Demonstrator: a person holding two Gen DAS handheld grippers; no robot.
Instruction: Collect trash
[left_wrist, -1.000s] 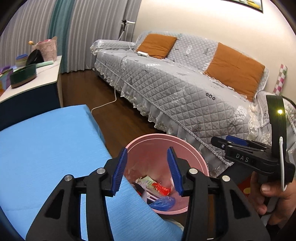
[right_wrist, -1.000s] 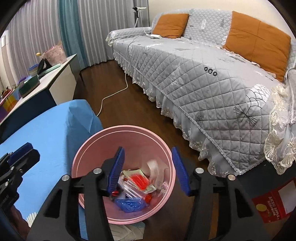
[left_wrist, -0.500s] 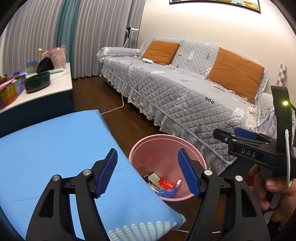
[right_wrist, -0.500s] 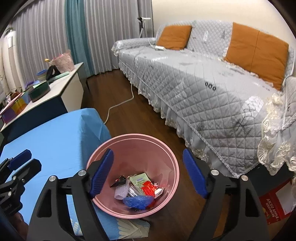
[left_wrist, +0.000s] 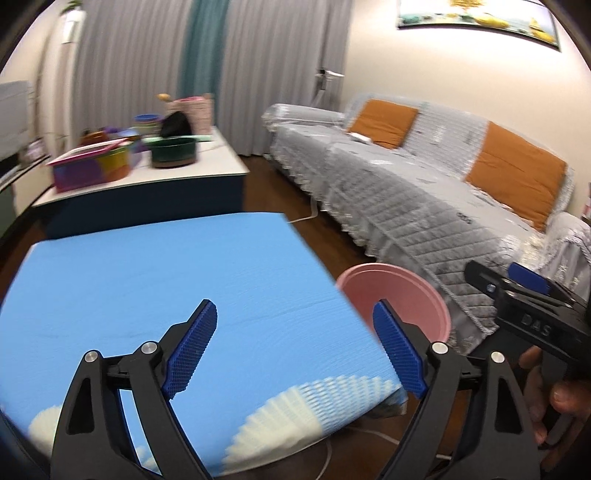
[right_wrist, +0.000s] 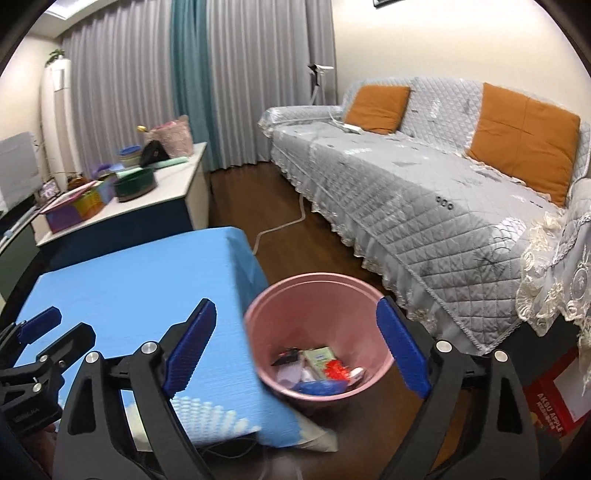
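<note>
Two grippers are hanging over a blue-covered table (left_wrist: 166, 280) beside a pink bin (right_wrist: 317, 291), both with nothing between their blue pads. Starting at the left of the room, a low cabinet (right_wrist: 147, 210) is standing by the grey curtains (right_wrist: 122, 92), carrying coloured boxes, a dark green round box (right_wrist: 135, 182) and a pink basket (right_wrist: 173, 138). Nearer the cameras, the table is lying bare under its blue cloth, with a white pattern showing along its near edge. The left gripper (left_wrist: 295, 350) is hovering above that near edge with its jaws having just been opening; they are now standing wide apart and holding nothing. To the right of the table, the bin is standing on the dark wood floor, just beside the table's corner. Inside it the trash (right_wrist: 317, 369) is lying at the bottom: a red wrapper, a pale green packet, something blue and a few other scraps. The right gripper (right_wrist: 295, 350) is hovering above the bin with its jaws likewise having just been opening, now spread wide and empty, framing the bin's mouth. Further right, a sofa (right_wrist: 424, 192) under a grey quilted cover is running along the wall with two orange cushions (right_wrist: 524, 133) leaning on its back. A red carton (right_wrist: 550, 402) is sitting on the floor at the far right, by the sofa's end.
</note>
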